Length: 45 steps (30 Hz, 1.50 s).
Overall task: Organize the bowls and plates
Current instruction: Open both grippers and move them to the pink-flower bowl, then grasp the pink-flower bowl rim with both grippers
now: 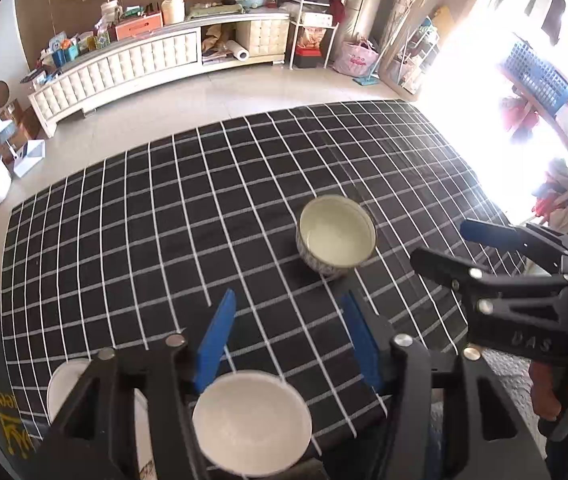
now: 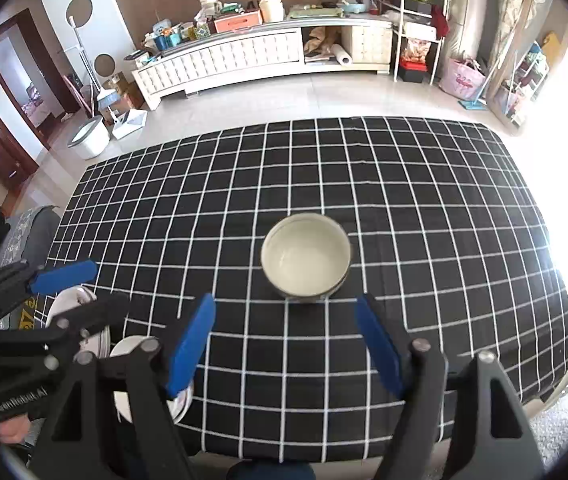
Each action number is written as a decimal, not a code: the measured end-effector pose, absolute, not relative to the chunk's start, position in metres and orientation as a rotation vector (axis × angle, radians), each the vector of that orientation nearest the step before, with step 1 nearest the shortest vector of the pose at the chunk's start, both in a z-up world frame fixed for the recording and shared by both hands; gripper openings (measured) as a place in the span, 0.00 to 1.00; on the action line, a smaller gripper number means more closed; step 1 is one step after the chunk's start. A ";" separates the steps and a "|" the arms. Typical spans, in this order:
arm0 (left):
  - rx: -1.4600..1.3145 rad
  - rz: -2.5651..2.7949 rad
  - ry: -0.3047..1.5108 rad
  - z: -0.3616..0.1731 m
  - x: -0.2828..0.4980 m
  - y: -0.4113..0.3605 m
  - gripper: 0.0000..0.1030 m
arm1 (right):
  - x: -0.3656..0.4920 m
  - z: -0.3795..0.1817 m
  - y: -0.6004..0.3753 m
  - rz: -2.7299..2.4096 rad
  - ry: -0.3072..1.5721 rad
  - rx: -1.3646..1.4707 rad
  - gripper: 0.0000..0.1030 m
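A table covered by a black cloth with a white grid [image 2: 404, 200] is seen from both wrist cameras. One patterned bowl [image 2: 306, 258], cream inside, stands upright near the middle of the cloth, alone, touched by neither gripper.

Right wrist view: the right gripper [image 2: 286, 344] is held above the near part of the cloth with its blue fingers [image 2: 189, 346] spread wide. The patterned bowl lies at 12 o'clock from the finger gap, just beyond the tips, well apart from both pads. At 9 o'clock the left gripper [image 2: 79, 288] is seen side-on, its fingers parted and nothing between them. Beneath it, at the near-left corner of the cloth, white dishes are partly hidden: a white plate [image 2: 73, 300] and, closer, a white bowl [image 2: 123, 354] behind the left blue finger.

Left wrist view: the left gripper [image 1: 284, 340] is likewise spread, nothing pinched. The white bowl [image 1: 251, 422] is seen directly under the gap, at 6 o'clock from the tips, near the table's front edge. The white plate [image 1: 65, 388] shows at 8 o'clock, largely masked by the gripper frame. The patterned bowl [image 1: 336, 238] sits at 1 o'clock, beyond the right blue pad. The right gripper [image 1: 444, 246] enters from 3 o'clock, fingers apart and empty.

Past the table, a long white cabinet [image 2: 251, 56] against the far wall is noted.
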<state>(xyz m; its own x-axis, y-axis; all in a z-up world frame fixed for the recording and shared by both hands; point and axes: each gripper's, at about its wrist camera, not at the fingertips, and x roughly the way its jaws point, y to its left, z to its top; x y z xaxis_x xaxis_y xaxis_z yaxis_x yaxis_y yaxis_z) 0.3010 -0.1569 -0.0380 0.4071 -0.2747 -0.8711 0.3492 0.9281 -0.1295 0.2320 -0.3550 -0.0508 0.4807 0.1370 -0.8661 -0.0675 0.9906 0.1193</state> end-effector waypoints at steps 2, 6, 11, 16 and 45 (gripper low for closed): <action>0.092 -0.406 1.083 -0.042 0.308 -0.168 0.53 | 0.239 -0.055 -0.363 0.111 1.074 0.060 0.77; 0.127 -0.410 1.118 -0.058 0.332 -0.187 0.53 | 0.254 -0.069 -0.378 0.070 1.113 0.067 0.77; 0.101 -0.415 1.216 -0.091 0.367 -0.201 0.53 | 0.281 -0.095 -0.391 0.042 1.175 0.079 0.77; 0.062 -0.394 1.292 -0.129 0.397 -0.207 0.53 | 0.306 -0.124 -0.405 0.039 1.236 0.141 0.77; 0.134 -0.393 1.338 -0.197 0.418 -0.243 0.10 | 0.308 -0.171 -0.412 0.008 1.341 0.257 0.11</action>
